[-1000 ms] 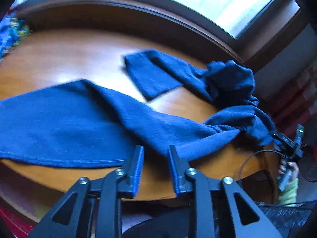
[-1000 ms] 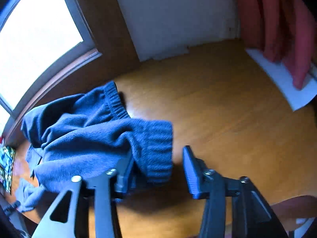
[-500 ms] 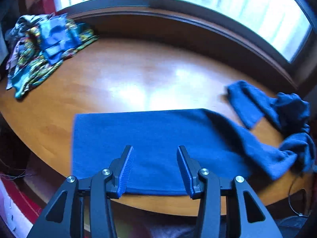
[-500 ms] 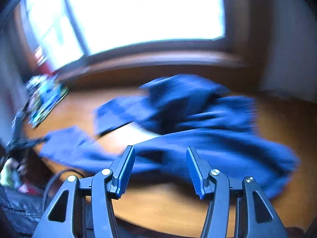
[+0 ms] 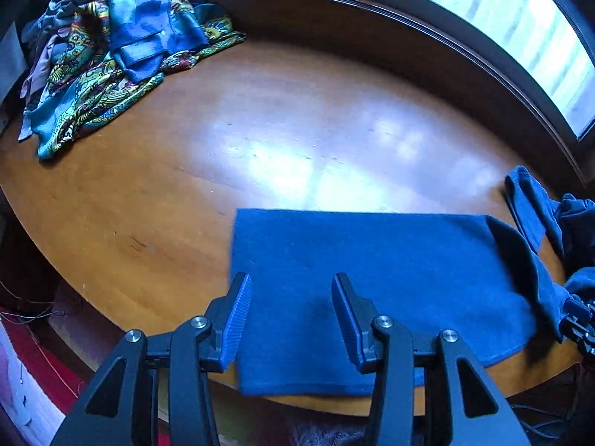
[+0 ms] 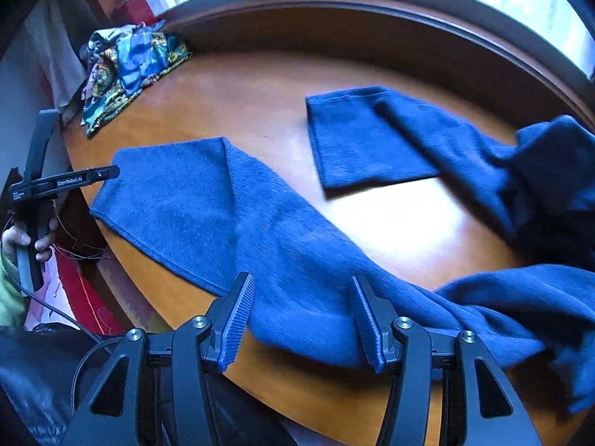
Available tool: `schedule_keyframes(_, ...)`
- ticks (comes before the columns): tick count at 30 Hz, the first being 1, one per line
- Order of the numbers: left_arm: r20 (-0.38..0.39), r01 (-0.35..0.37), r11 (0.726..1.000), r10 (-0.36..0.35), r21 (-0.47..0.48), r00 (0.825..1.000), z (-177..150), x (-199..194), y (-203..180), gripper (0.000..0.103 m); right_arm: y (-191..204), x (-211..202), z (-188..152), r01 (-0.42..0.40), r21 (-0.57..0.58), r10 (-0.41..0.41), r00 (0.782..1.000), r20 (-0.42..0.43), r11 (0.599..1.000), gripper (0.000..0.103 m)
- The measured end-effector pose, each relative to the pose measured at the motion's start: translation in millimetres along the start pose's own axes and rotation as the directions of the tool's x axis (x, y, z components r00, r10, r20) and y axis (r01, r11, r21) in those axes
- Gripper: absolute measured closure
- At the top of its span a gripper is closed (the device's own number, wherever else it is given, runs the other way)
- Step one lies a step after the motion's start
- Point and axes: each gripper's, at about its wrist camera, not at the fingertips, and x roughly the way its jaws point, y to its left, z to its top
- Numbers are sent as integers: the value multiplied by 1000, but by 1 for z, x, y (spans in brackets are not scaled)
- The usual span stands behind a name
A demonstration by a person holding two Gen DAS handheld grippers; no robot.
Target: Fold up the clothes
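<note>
Now both tools are hanging spread and empty over the near edge of the round wooden surface (image 5: 193, 171). The left tool (image 5: 290, 316) is hovering above the flat end of the blue garment (image 5: 372, 271), its two fingers wide apart with nothing between them; the left finger is sitting over the cloth's left border, the right finger over its middle. That end is lying smooth on the surface, its near hem drooping slightly past the rim.

From the right wrist view, the right tool (image 6: 305, 319) is likewise gaping, poised over a long blue limb of the garment (image 6: 282, 230) that is running toward the bunched part at the right. A second limb is lying flat beyond it, bare wood between the two. The bunched mass is cut off by the frame's right edge, so its shape is hard to read, and motion blur is softening the far limb's edges.

Beyond the garment, at the surface's far left, a colourful pile (image 5: 108, 63) of clothes is sitting crumpled; its separate pieces are impossible to tell apart. Left of the garment, a hand (image 6: 26, 241) is gripping the other tool's handle, partly hidden behind it.
</note>
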Motion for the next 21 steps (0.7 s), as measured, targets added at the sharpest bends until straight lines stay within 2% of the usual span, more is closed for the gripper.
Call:
schedule_keyframes(3, -11, 12, 1000, -12, -13, 1000, 6, 8, 8, 59, 8, 8, 5, 4, 4, -4, 1000, -18, 1000, 50)
schedule_keyframes(4, -12, 22, 1000, -22, -14, 1000, 7, 10, 10, 55, 11, 10, 5, 11, 4, -11, 1000, -24, 1000, 50)
schedule_keyframes(6, -5, 62, 998, -61, 1, 998, 12, 12, 9, 50, 14, 16, 7, 31, 5, -31, 999, -38, 1000, 50)
schedule_keyframes(9, 2, 122, 991, -123, 57, 992, 16, 11, -2, 49, 16, 22, 10, 58, 8, -58, 997, -52, 998, 50)
schedule_keyframes(10, 7, 143, 986, -144, 81, 990, 18, 10, -7, 51, 16, 24, 12, 68, 9, -67, 996, -55, 998, 50)
schedule_keyframes(12, 4, 161, 979, -163, 125, 987, 21, 12, -20, 69, 16, 30, 15, 87, 8, -87, 995, -57, 996, 50)
schedule_keyframes(13, 5, 161, 977, -164, 142, 987, 24, 12, -26, 84, 16, 32, 17, 101, 6, -101, 993, -57, 995, 52)
schedule_keyframes(14, 4, 166, 974, -169, 157, 986, 29, 13, -32, 89, 15, 35, 19, 119, 3, -119, 991, -55, 993, 64)
schedule_keyframes(15, 3, 172, 970, -175, 171, 985, 34, 13, -39, 96, 15, 37, 21, 140, 0, -140, 989, -52, 990, 86)
schedule_keyframes(16, 8, 185, 966, -190, 179, 982, 42, 12, -44, 96, 13, 38, 25, 156, 3, -156, 987, -49, 988, 94)
schedule_keyframes(18, 47, 189, 960, -202, 206, 978, 62, 4, -54, 96, 6, 30, 39, 189, 33, -188, 982, -16, 981, 98)
schedule_keyframes(20, 122, 157, 956, -192, 247, 974, 88, -11, -66, 96, -1, 0, 58, 253, 76, -259, 961, 93, 965, 98)
schedule_keyframes(21, 167, 161, 955, -206, 249, 964, 103, -24, -67, 96, -3, -23, 66, 254, 112, -270, 949, 163, 961, 98)
